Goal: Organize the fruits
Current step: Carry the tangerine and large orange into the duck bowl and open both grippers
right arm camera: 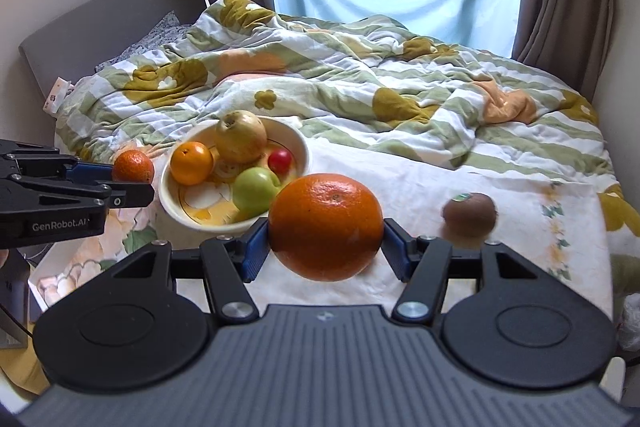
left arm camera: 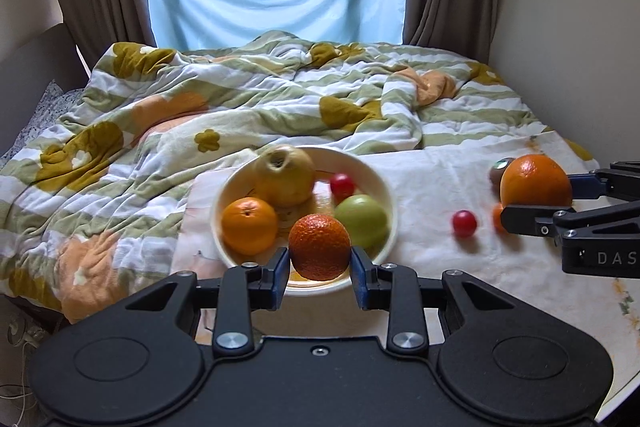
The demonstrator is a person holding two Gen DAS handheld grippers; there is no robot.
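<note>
orange fruit fills both tools: the left gripper (left arm camera: 319,261) clamps a small dark orange (left arm camera: 319,247) over the bowl (left arm camera: 384,195)'s near rim, the right gripper (right arm camera: 326,247) clamps a large orange (right arm camera: 326,225) above the cloth (right arm camera: 420,187), so next, probably, each lowers in and lets go.

The left gripper (left arm camera: 319,261) is clamping a small dark orange (left arm camera: 319,247) between its blue pads (left arm camera: 281,275), pointing downward just over the near rim of the bowl (left arm camera: 386,195). The right gripper (right arm camera: 326,247) is gripping a large orange (right arm camera: 326,225) with both pads pressing its sides, hanging right of the bowl, tilted downward too.
</note>
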